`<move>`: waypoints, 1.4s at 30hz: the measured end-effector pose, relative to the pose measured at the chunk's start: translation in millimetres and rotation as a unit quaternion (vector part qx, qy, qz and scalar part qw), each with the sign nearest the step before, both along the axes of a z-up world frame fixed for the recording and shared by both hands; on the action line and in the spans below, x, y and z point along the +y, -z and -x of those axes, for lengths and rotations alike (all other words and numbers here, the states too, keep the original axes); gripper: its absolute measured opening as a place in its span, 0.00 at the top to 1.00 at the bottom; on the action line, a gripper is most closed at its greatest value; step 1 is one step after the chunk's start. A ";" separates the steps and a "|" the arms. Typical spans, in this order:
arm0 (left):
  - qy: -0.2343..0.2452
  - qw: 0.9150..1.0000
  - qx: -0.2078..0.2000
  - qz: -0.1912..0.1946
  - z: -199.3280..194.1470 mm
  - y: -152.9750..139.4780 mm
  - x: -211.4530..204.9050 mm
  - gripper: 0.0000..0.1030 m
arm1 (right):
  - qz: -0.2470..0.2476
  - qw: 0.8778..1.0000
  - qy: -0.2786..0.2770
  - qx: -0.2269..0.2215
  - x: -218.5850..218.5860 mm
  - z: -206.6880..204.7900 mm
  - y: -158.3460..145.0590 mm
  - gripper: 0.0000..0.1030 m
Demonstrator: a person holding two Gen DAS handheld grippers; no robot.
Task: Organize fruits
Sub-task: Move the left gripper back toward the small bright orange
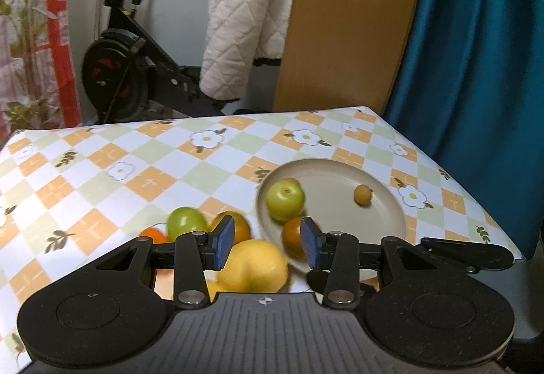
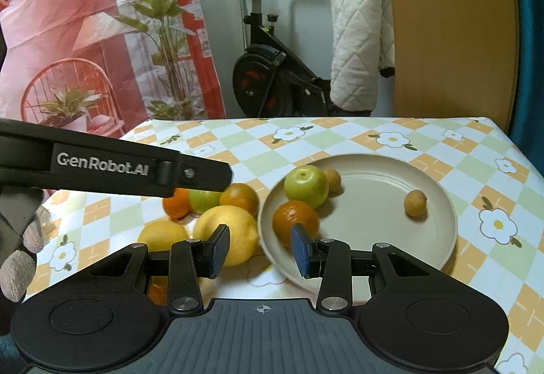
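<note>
Exercise bike [image 2: 272, 68] beside wooden panel [image 2: 448, 27]

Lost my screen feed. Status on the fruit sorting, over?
Both claws, left and right, part open, empty. Plate holds four fruits; five wait on the tablecloth. Nothing in the way.

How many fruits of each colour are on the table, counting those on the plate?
Green: 2, one on the plate, one on the cloth
Orange: 3
Yellow lemons: 2
Small tan fruits: 2
Total: 9
</note>
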State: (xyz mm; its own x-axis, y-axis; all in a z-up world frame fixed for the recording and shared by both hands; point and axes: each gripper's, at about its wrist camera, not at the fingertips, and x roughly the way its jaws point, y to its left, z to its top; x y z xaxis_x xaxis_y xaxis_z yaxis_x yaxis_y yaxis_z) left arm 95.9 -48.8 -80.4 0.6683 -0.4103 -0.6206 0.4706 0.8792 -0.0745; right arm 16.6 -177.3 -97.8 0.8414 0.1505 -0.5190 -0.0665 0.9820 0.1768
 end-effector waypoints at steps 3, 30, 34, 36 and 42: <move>-0.013 1.000 -0.003 0.004 7.4 0.2 11.1 0.56 | 0.000 1.000 -0.002 -0.001 4.2 5.1 0.9 0.64; -0.077 0.996 -0.006 0.034 57.8 25.4 78.1 0.56 | 0.014 1.000 -0.019 -0.004 32.0 30.8 3.1 0.64; -0.074 0.997 -0.003 0.036 58.5 30.4 76.4 0.56 | 0.020 1.000 -0.020 -0.007 32.2 34.6 1.2 0.64; -0.071 0.997 0.000 0.035 58.4 32.8 76.1 0.56 | 0.022 1.000 -0.021 -0.004 32.9 35.4 2.8 0.64; -0.066 0.997 0.007 0.032 56.3 37.0 77.1 0.56 | 0.025 0.999 -0.029 0.002 37.8 33.6 6.7 0.64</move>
State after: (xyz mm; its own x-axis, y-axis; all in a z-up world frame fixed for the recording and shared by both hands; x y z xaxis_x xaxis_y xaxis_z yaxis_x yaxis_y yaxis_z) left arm 39.5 28.3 -117.4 0.7098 -0.3589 -0.6062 0.3503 0.9264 -0.1382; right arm -17.1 -139.6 -104.5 0.8298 0.1735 -0.5303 -0.1238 0.9840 0.1281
